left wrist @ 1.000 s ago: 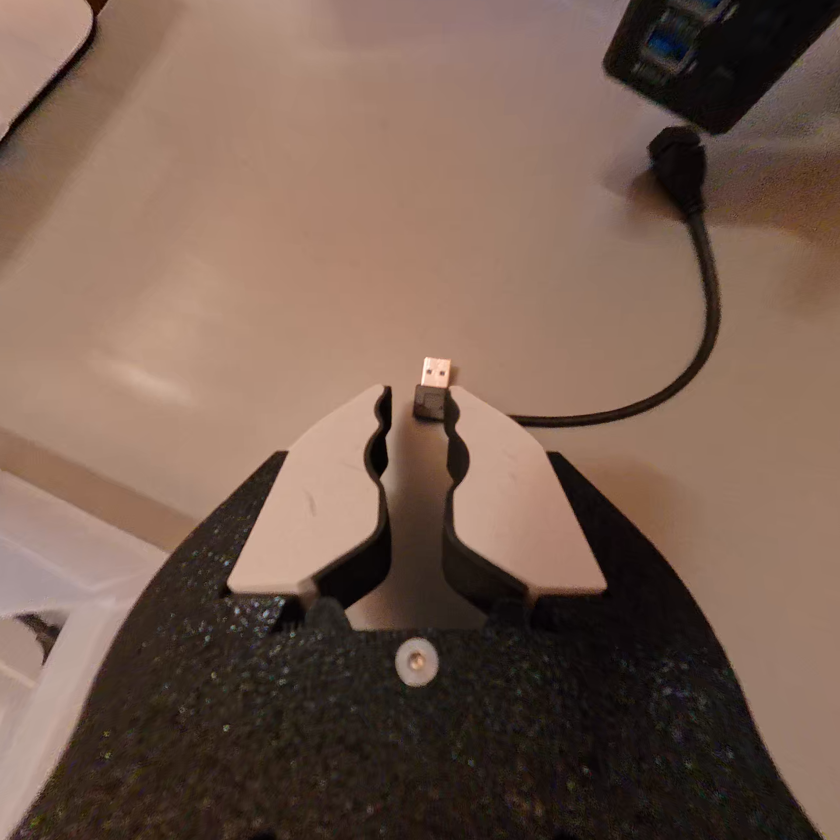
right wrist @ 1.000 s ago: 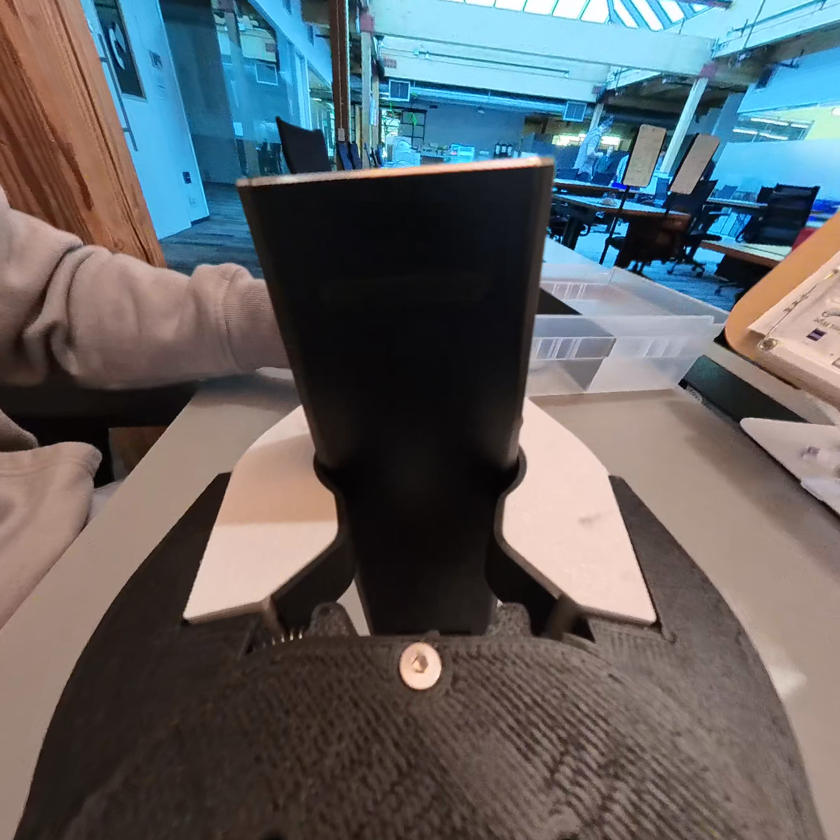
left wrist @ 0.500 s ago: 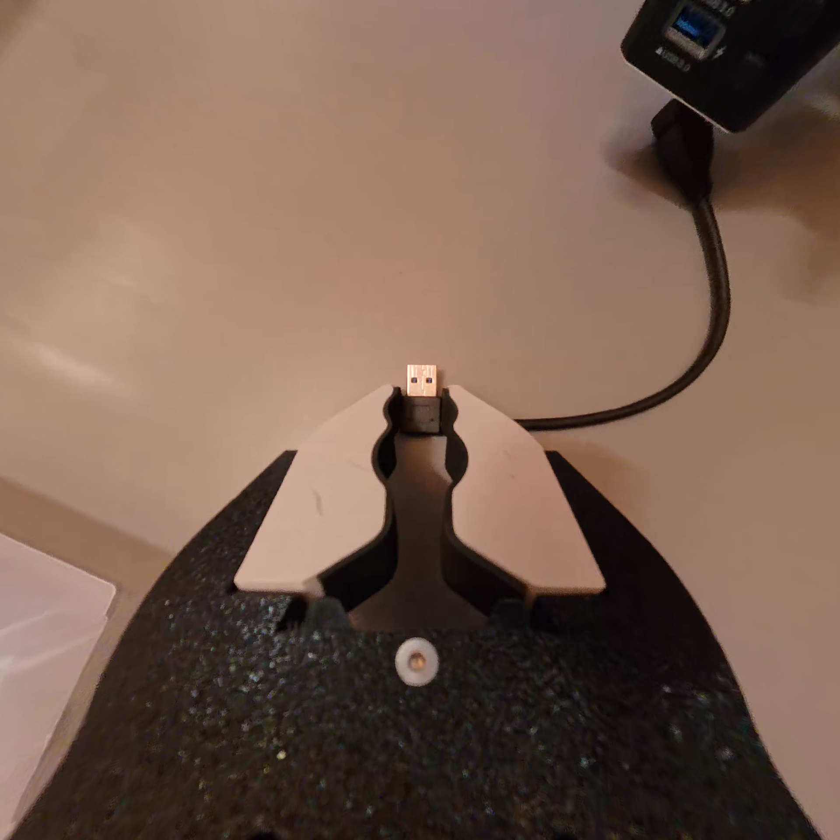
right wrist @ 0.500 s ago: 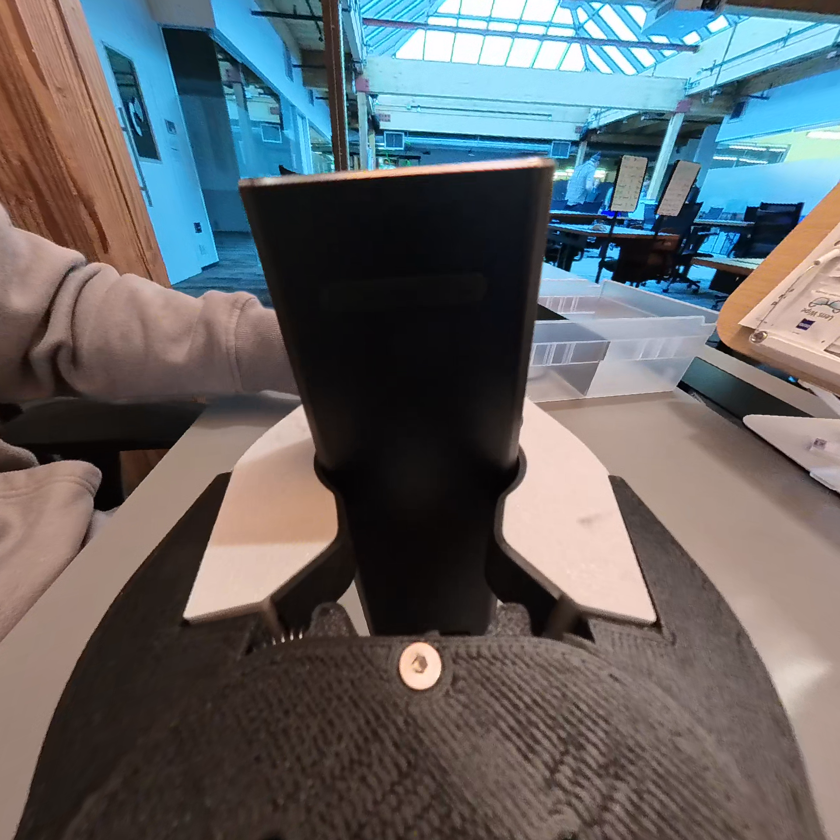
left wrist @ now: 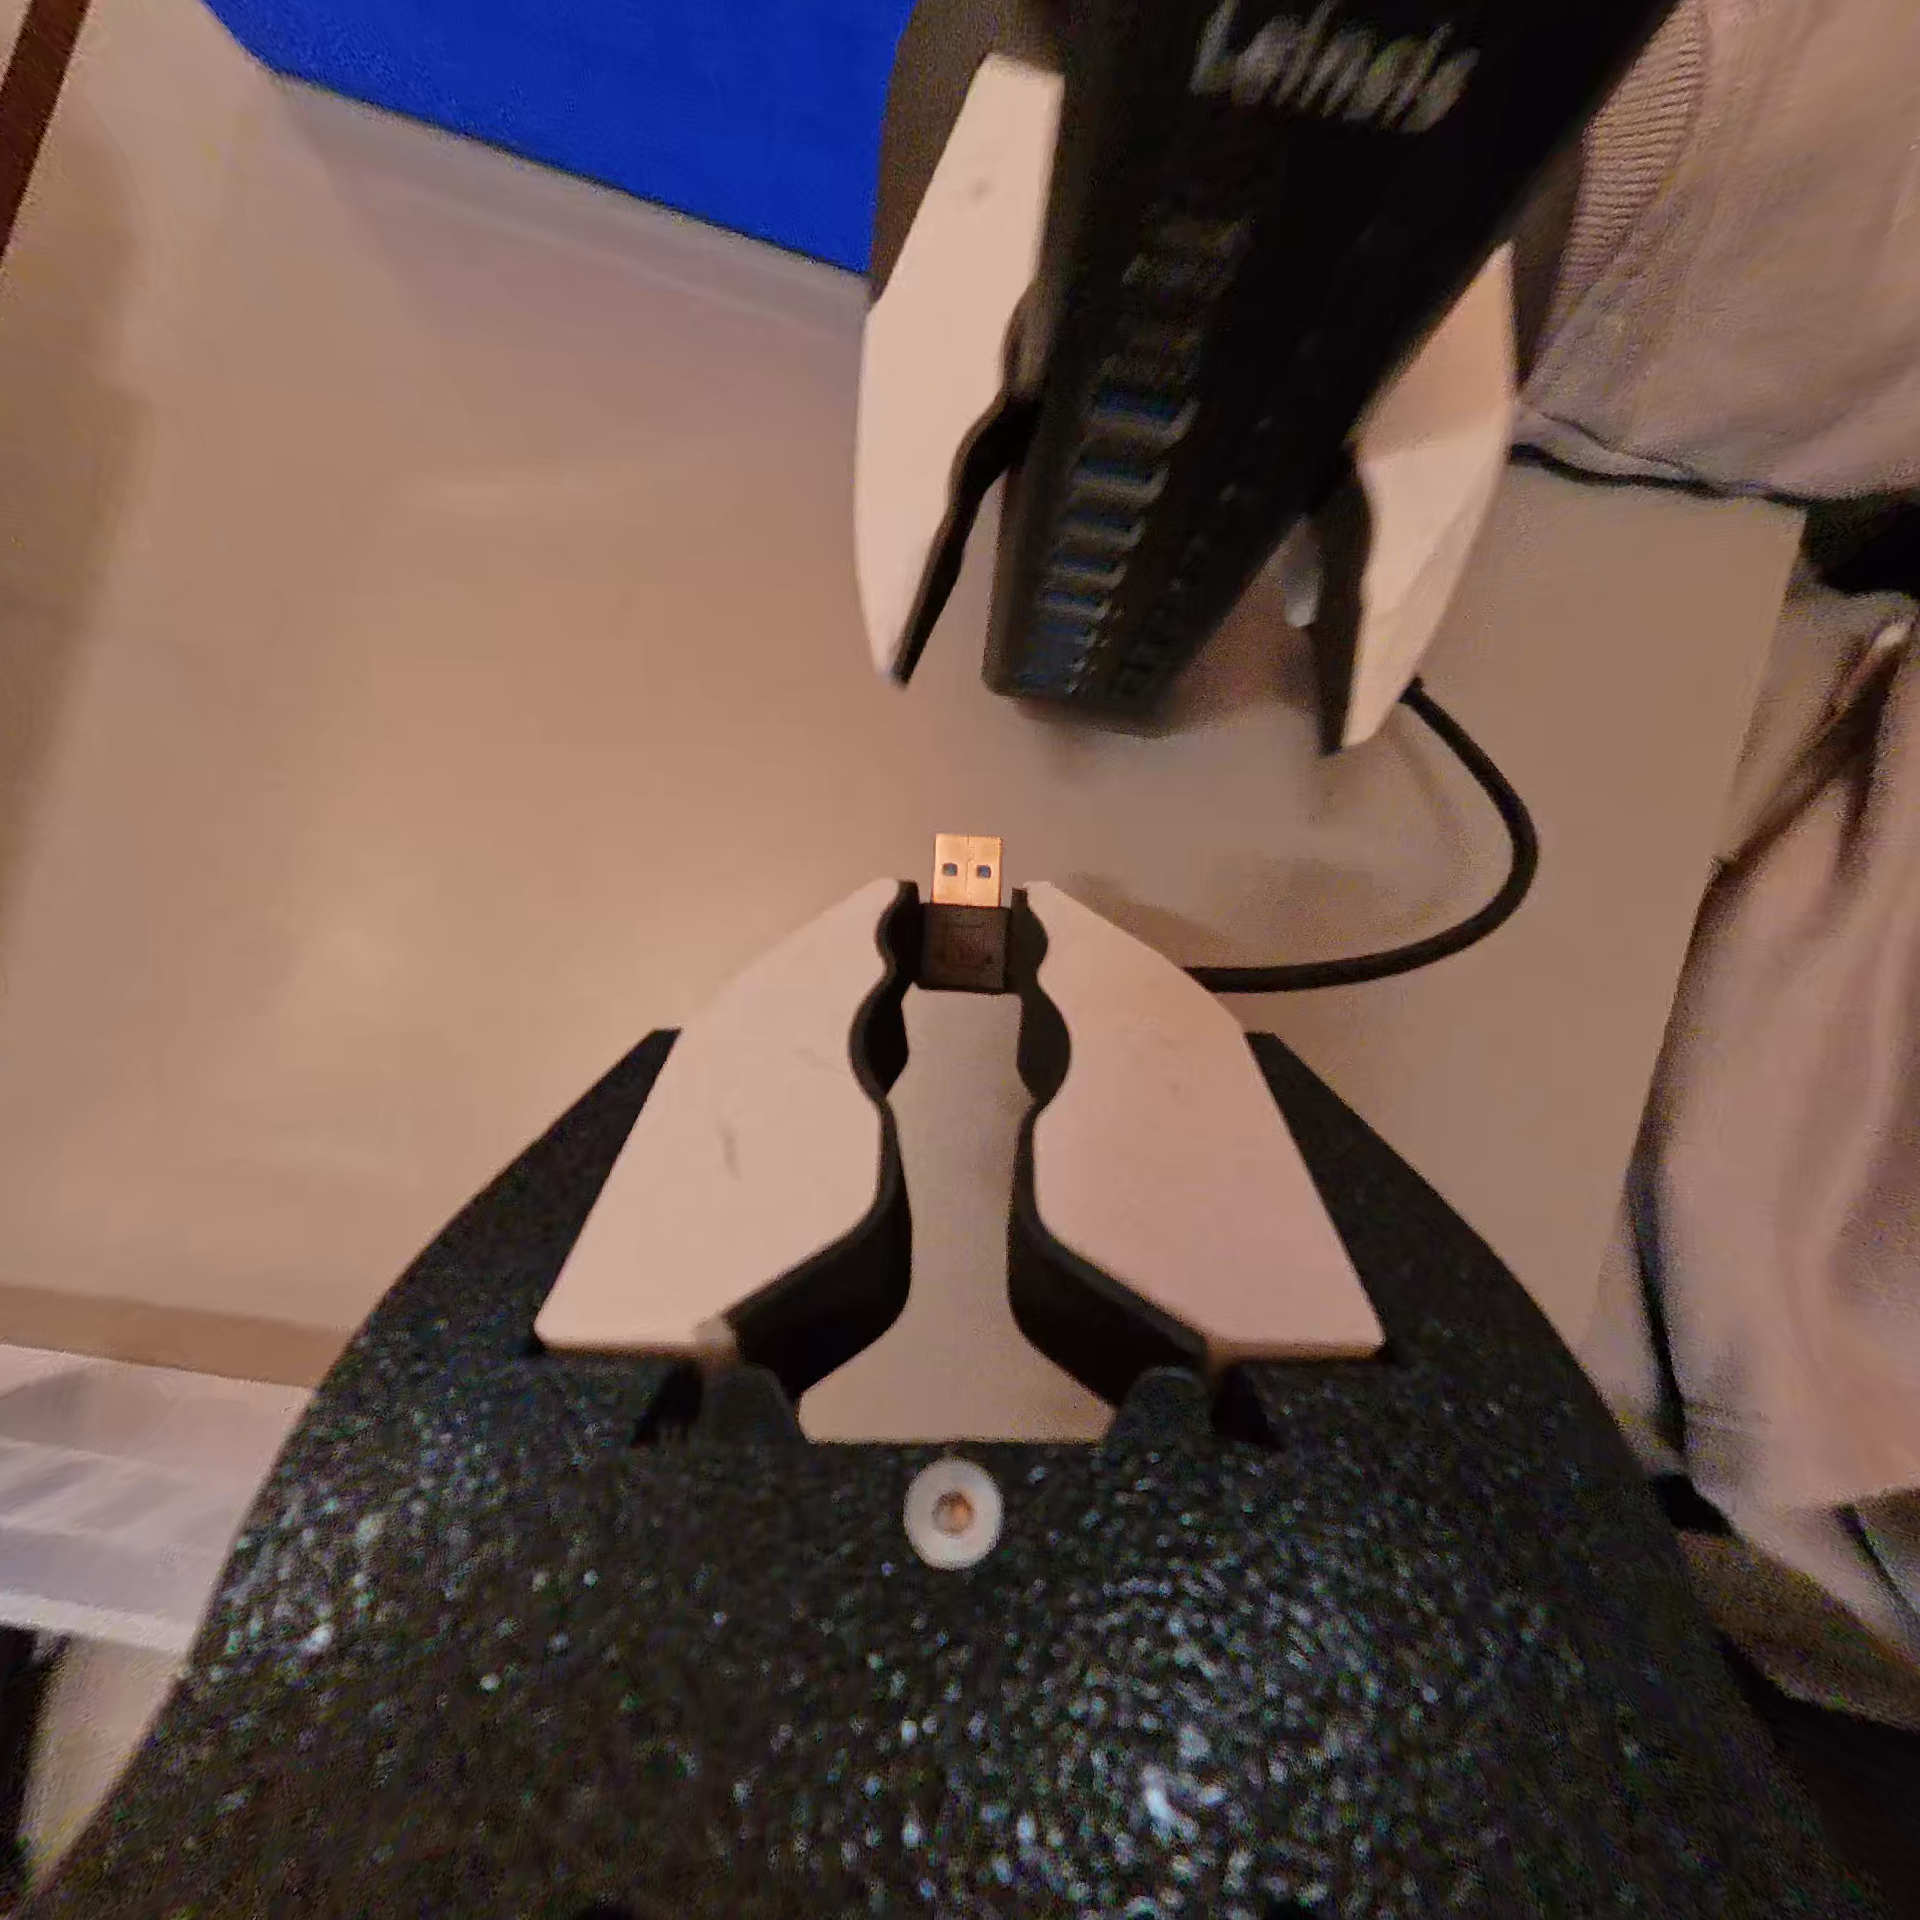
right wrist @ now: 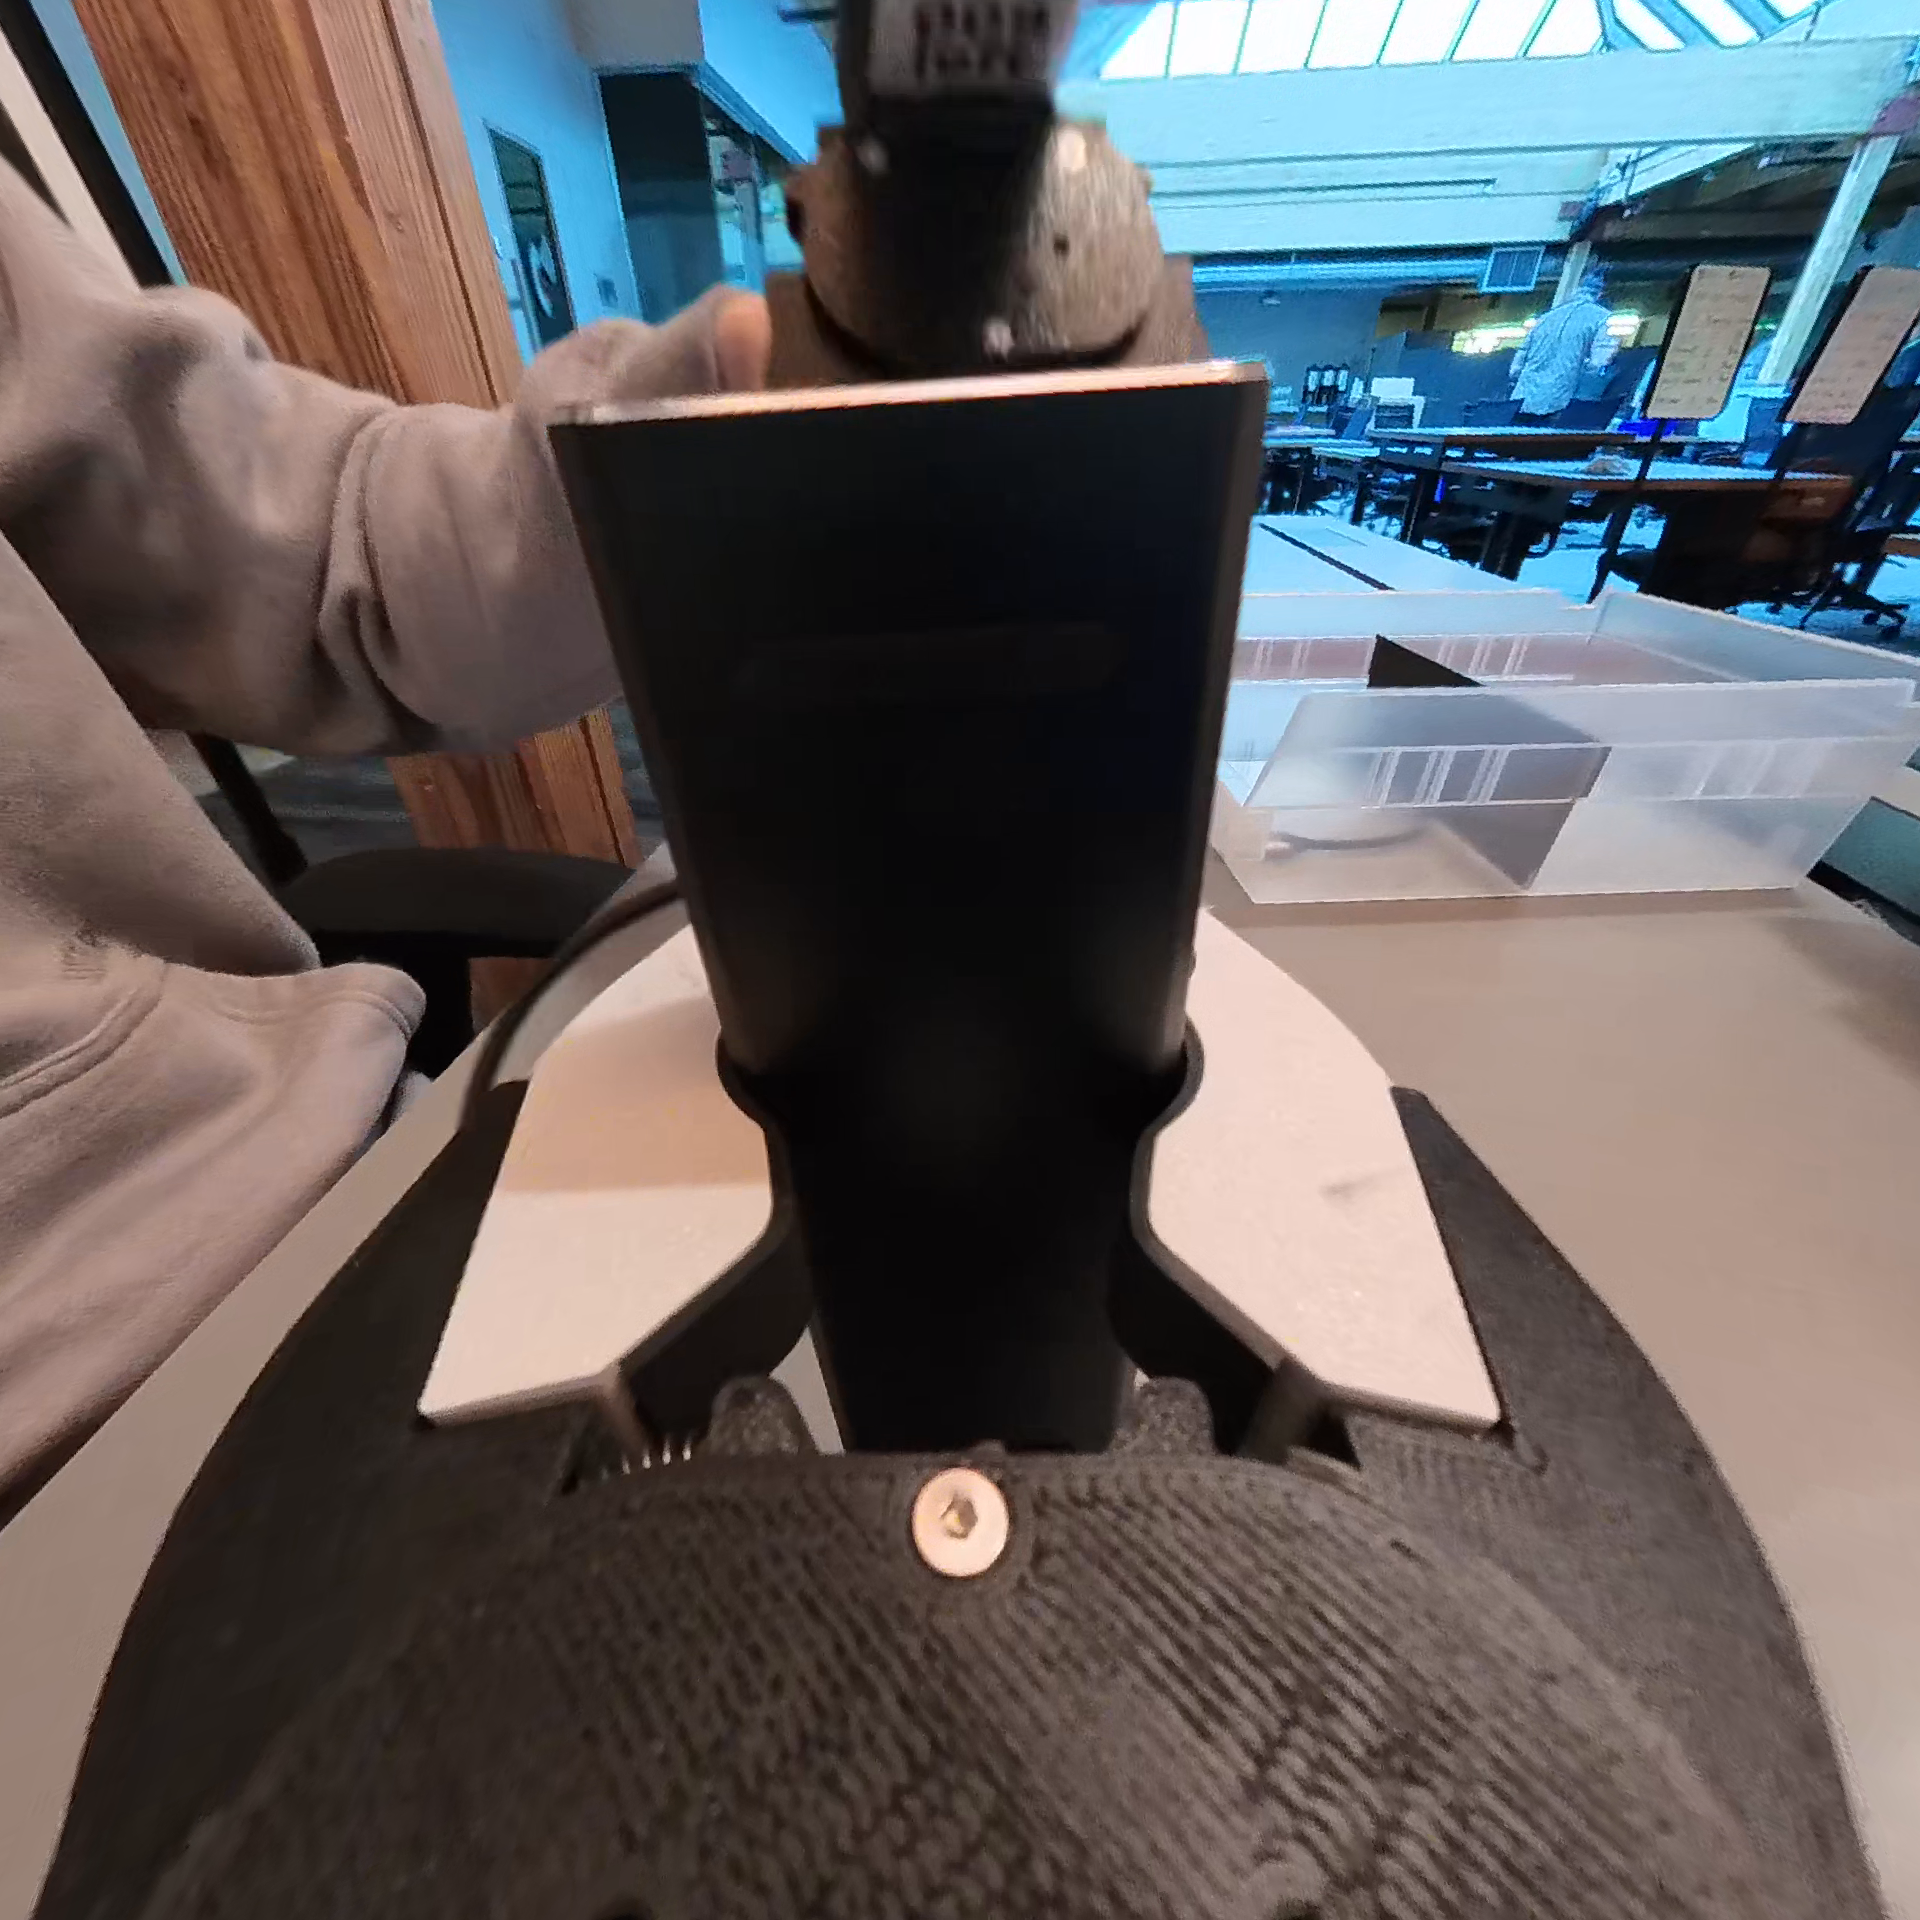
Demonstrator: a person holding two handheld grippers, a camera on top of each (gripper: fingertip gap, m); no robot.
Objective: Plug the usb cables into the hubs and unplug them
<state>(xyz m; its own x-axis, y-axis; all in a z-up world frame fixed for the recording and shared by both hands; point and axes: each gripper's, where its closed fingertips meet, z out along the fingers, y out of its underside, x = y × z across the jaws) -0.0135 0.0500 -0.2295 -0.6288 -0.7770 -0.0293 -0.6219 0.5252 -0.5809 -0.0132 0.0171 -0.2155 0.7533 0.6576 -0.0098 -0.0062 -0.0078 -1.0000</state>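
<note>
My left gripper (left wrist: pixel 961 896) is shut on the black body of a USB plug (left wrist: pixel 966 948). The plug's metal tip (left wrist: pixel 968 871) sticks out forward, and its black cable (left wrist: pixel 1455 914) curves away to the right over the table. My right gripper (right wrist: pixel 956 1039) is shut on a long black USB hub (right wrist: pixel 914 779) and holds it off the table. In the left wrist view the hub (left wrist: pixel 1164 416) hangs above and right of the plug tip between the right gripper's white fingers (left wrist: pixel 935 364), its row of ports facing the plug. A short gap separates plug and hub.
The grey table (right wrist: pixel 1610 1091) carries a clear plastic tray (right wrist: pixel 1558 748) at the far right. A person's grey sleeve (right wrist: pixel 260 540) is at the left, and also at the right edge of the left wrist view (left wrist: pixel 1766 935). The left gripper's body (right wrist: pixel 966 239) shows behind the hub's far end.
The left gripper closed on the plug and lifted it. The hub in the right gripper has swung in front of the plug, and the two grippers now face each other closely.
</note>
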